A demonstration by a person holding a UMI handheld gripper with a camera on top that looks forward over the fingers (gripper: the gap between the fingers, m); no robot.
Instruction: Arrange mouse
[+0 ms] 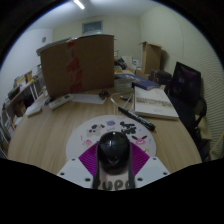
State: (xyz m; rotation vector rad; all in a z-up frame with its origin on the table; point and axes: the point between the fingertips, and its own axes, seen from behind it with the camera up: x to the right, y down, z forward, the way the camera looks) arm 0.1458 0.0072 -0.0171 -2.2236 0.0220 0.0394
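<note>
A black computer mouse (113, 150) sits between my two fingers, held above the wooden table (60, 125). My gripper (113, 160) is shut on the mouse, and the magenta pads (88, 157) press on its sides. A round white mouse pad with a printed pattern (100, 126) lies on the table just ahead of the fingers.
A large open cardboard box (76, 64) stands at the table's far side. A black remote-like object (137, 118) and a white book or box (155, 101) lie ahead to the right. A dark monitor (185, 80) stands at the right. Shelves stand at the left (20, 95).
</note>
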